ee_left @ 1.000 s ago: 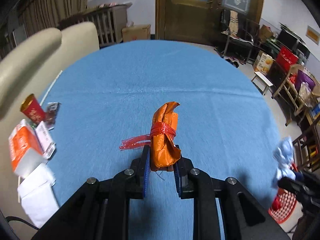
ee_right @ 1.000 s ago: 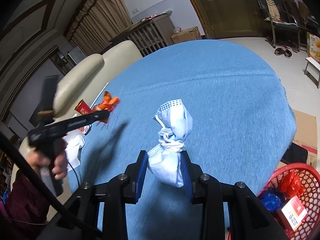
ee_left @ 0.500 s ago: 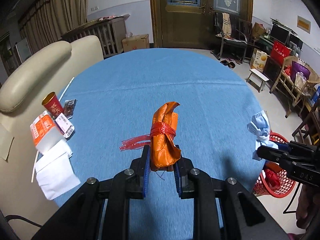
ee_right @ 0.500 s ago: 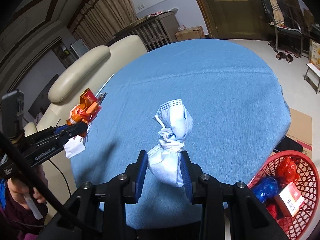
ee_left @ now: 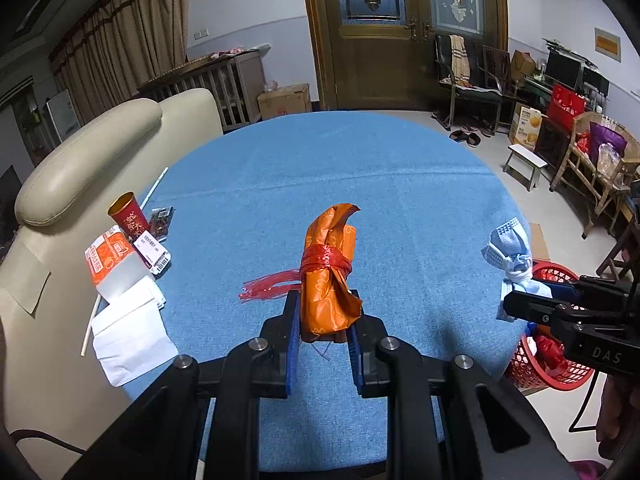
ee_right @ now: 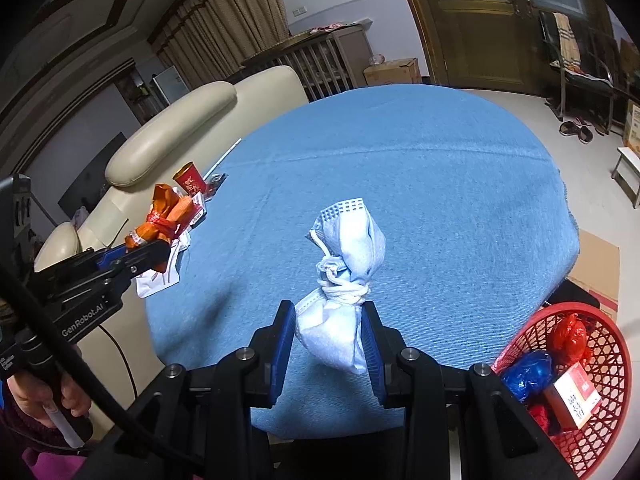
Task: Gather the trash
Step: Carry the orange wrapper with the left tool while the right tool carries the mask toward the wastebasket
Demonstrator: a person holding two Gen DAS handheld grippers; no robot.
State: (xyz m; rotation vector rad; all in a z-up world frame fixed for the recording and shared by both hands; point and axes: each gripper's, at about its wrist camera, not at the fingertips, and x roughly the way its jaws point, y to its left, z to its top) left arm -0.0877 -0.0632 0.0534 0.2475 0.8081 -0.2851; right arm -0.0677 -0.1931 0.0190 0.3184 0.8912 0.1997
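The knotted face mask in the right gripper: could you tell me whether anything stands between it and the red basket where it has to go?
Nothing visible does. The right gripper holds the knotted face mask above the table's near edge, and the red basket stands on the floor just to its right, its top open, with only air between them.

"GenRobot.AI" stands in white letters along the black body of the left gripper [ee_right: 150,254], at the lower left of the right wrist view. "DAS" shows on the right gripper [ee_left: 516,306] at the right edge of the left wrist view. Print on the red cup [ee_left: 128,218] and cartons is too small to read.
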